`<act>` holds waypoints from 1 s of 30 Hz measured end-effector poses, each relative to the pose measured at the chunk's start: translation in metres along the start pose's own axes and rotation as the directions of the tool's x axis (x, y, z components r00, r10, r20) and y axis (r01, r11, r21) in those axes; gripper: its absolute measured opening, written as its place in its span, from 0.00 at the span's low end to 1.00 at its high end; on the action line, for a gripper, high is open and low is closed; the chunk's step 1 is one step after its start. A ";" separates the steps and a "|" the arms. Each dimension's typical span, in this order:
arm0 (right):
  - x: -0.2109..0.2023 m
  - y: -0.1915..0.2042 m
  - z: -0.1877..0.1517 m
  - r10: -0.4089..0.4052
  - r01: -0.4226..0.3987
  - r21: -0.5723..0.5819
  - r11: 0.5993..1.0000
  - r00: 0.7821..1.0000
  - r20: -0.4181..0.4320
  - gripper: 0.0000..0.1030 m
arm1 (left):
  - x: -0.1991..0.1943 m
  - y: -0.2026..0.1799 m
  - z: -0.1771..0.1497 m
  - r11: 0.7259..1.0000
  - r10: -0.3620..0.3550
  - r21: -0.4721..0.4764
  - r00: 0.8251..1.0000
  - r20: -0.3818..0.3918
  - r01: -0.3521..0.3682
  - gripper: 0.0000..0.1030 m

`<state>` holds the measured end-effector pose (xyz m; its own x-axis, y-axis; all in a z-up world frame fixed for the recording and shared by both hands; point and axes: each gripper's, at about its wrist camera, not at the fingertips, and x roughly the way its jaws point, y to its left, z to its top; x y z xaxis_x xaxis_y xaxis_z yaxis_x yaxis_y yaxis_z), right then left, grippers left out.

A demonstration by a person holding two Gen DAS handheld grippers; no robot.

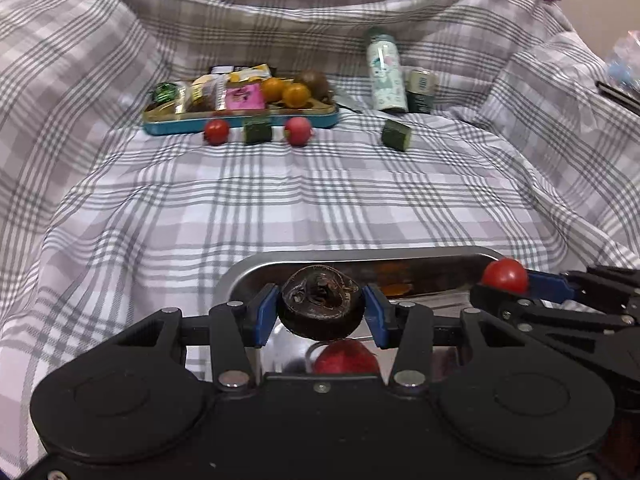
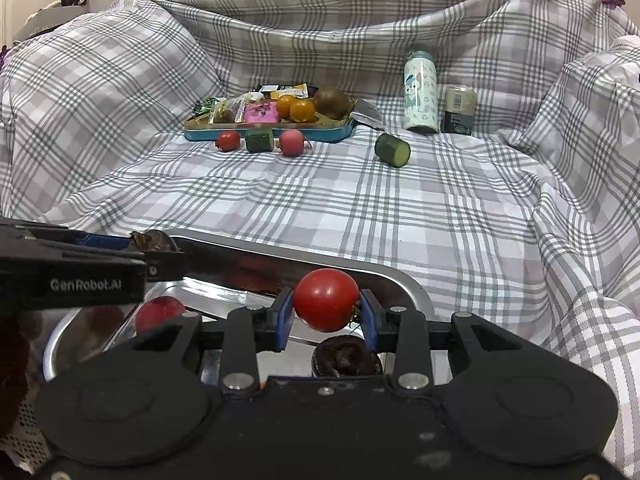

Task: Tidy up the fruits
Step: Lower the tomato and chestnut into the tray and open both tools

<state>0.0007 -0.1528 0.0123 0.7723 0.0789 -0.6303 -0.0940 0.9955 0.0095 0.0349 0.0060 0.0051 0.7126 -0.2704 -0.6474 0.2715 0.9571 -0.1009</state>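
The left gripper (image 1: pixel 321 309) is clasping a dark, wrinkled fruit (image 1: pixel 320 306) and the right gripper (image 2: pixel 326 305) a red tomato (image 2: pixel 326 299), both hovering above the steel tray (image 2: pixel 404 282). Delivery appears underway; next, each likely needs lowering and releasing beside the red fruit (image 2: pixel 159 312) lying inside.

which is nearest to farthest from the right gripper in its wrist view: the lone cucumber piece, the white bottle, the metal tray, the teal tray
1. metal tray, directly beneath the right gripper, which holds a tomato.
2. lone cucumber piece, mid-cloth, right of centre.
3. teal tray, farther back, left of centre, and the white bottle, back right: too close to call.
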 end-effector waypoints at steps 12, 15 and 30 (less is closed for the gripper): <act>0.003 0.003 0.000 0.015 -0.015 0.003 1.000 1.000 -0.009 0.36 | 0.001 -0.004 0.001 1.000 -0.001 0.013 1.000 0.001 0.001 0.52; 0.002 0.004 0.000 0.020 -0.020 -0.004 1.000 1.000 0.001 0.36 | 0.002 -0.003 0.001 1.000 0.001 0.004 1.000 -0.007 0.000 0.52; 0.003 0.002 -0.001 0.009 -0.009 0.008 1.000 1.000 0.002 0.36 | 0.002 -0.001 0.000 1.000 0.019 0.000 1.000 -0.010 -0.019 0.52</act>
<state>0.0021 -0.1502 0.0094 0.7726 0.0875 -0.6288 -0.0958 0.9952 0.0208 0.0359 0.0043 0.0043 0.7111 -0.2511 -0.6567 0.2582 0.9621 -0.0883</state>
